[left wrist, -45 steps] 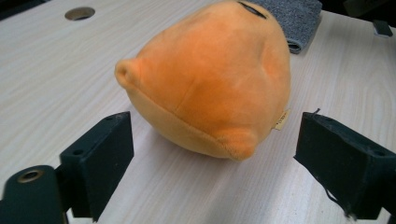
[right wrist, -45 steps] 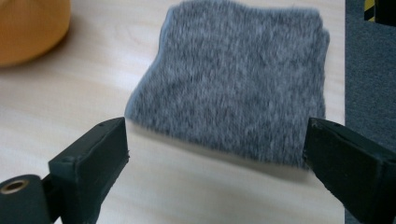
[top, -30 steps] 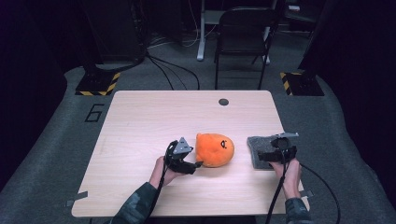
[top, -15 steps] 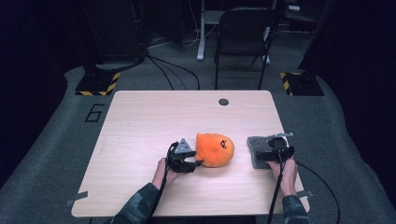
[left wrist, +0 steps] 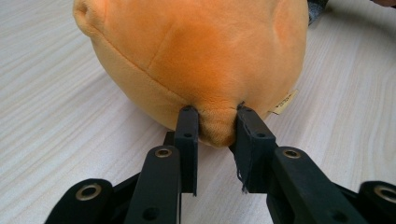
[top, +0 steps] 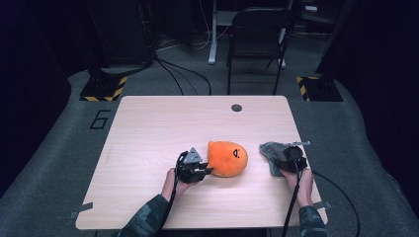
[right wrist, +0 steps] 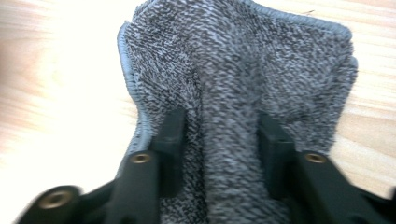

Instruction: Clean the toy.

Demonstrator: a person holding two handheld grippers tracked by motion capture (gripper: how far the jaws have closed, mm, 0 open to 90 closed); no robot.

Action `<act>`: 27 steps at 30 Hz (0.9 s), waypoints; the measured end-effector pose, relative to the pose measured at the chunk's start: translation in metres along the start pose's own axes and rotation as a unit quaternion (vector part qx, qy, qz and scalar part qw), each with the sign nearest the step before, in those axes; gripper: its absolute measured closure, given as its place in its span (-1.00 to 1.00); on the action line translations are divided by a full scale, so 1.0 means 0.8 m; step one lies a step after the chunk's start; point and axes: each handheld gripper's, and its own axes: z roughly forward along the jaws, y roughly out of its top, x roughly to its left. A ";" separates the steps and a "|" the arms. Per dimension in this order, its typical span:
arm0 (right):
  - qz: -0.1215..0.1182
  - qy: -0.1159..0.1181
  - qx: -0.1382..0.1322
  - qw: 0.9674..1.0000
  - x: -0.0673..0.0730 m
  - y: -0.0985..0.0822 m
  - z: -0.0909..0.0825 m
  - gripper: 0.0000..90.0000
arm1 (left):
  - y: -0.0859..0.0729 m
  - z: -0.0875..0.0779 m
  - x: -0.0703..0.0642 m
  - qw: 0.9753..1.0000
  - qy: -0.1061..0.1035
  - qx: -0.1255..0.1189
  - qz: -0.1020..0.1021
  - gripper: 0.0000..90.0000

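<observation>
Left side of the table (top: 148, 128): the left gripper (top: 200, 171) lies low over the wood near the front edge, held in the person's left hand (top: 173, 181), its grey three-cornered plate uppermost. Its jaws point toward the orange plush toy (top: 226, 158), which rests on the table just right of it, roughly at the table's centre line and nearer the front than the back. In the left gripper view the jaws have just been closing and now pinch a small fold of the orange plush toy (left wrist: 196, 60) at its lower edge; both pads press into the fabric, which bulges between them. A small sewn tag (left wrist: 285, 101) shows on the toy's right flank.

Right of the toy, well apart from it, a grey cloth (top: 271, 153) lies crumpled near the table's right edge. The right gripper (top: 289, 157) sits on it, carried by the right hand (top: 301, 180). In the right gripper view the jaws have just been closing; a raised ridge of the grey cloth (right wrist: 233, 70) stands between them and both pads bear against its sides.

Behind the table: a dark chair (top: 257, 44) and a small dark round spot (top: 236, 107) near the table's far edge.
</observation>
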 end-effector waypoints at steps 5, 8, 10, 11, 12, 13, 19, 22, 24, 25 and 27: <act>0.010 0.017 -0.004 1.000 -0.005 -0.003 -0.003 0.62 | 0.000 0.000 0.001 1.000 -0.001 -0.003 0.000 0.63; 0.022 0.033 -0.005 0.999 -0.010 -0.003 -0.006 0.66 | 0.000 0.000 0.001 1.000 -0.002 -0.003 0.000 0.63; 0.030 0.043 -0.006 0.999 -0.013 -0.002 -0.008 0.67 | 0.001 0.000 0.001 1.000 -0.003 -0.002 0.001 0.63; 0.030 0.044 -0.007 0.999 -0.014 -0.002 -0.009 0.67 | 0.001 0.000 0.002 1.000 -0.002 -0.003 0.001 0.63; 0.033 0.045 -0.007 0.998 -0.014 -0.001 -0.010 0.67 | 0.001 0.000 0.002 1.000 -0.002 -0.003 0.001 0.63; 0.033 0.047 -0.011 0.998 -0.014 0.000 -0.012 0.67 | 0.001 0.000 0.002 1.000 -0.002 -0.002 0.001 0.63; 0.018 0.059 -0.039 0.997 -0.009 0.008 -0.030 0.67 | 0.002 0.001 0.002 1.000 0.002 -0.006 0.001 0.64; 0.006 0.061 -0.051 0.997 -0.003 0.012 -0.042 0.67 | 0.002 0.000 0.001 1.000 0.002 -0.006 0.002 0.64; 0.005 0.068 -0.060 0.996 0.000 0.017 -0.050 0.67 | 0.002 0.000 0.001 1.000 0.004 -0.006 0.001 0.64; 0.006 0.069 -0.064 0.995 0.003 0.019 -0.054 0.67 | 0.002 0.000 0.000 1.000 0.007 -0.006 0.001 0.64; 0.004 0.077 -0.071 0.995 0.007 0.024 -0.061 0.67 | 0.002 0.000 -0.001 1.000 0.007 -0.005 0.001 0.64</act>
